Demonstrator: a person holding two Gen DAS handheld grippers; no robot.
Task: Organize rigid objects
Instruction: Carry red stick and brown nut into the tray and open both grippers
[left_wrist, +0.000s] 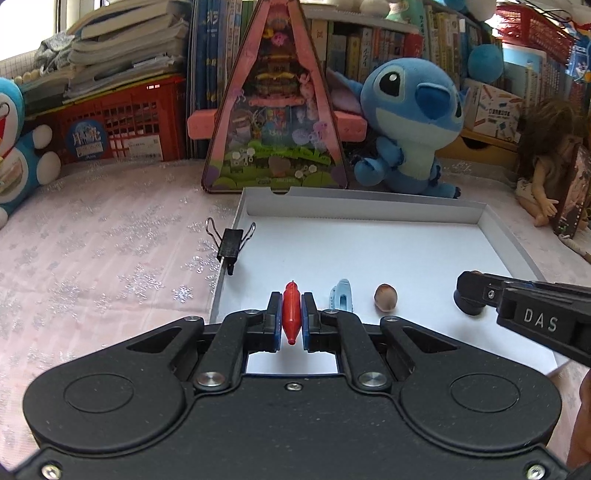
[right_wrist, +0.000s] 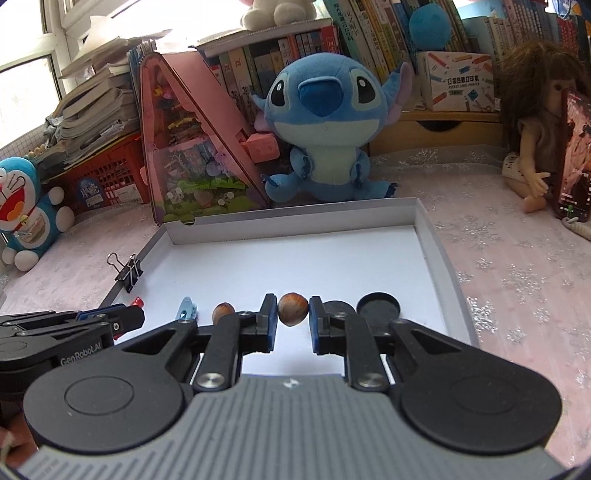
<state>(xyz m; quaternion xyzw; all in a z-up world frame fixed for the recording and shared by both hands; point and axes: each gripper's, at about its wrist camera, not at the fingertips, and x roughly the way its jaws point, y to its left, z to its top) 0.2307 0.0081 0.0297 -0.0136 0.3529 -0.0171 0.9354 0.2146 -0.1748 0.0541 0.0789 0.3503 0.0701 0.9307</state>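
A shallow white box lid (left_wrist: 369, 243) lies on the pink cloth. My left gripper (left_wrist: 292, 306) is shut on a red plastic piece (left_wrist: 291, 314) just above the tray's near left part. A light blue clip (left_wrist: 341, 297) and a brown nut (left_wrist: 385, 297) lie to its right. My right gripper (right_wrist: 293, 308) is shut on a second brown nut (right_wrist: 292, 308) above the tray (right_wrist: 295, 258). Another nut (right_wrist: 222, 312), the blue clip (right_wrist: 187, 307) and two black round caps (right_wrist: 378, 305) lie beside it. A black binder clip (left_wrist: 231, 242) grips the tray's left wall.
A Stitch plush (left_wrist: 410, 122), a pink triangular toy box (left_wrist: 275, 110) and a red crate (left_wrist: 110, 125) stand behind the tray. A Doraemon plush (left_wrist: 14, 147) sits far left, a doll (right_wrist: 535, 122) far right. Bookshelves fill the back.
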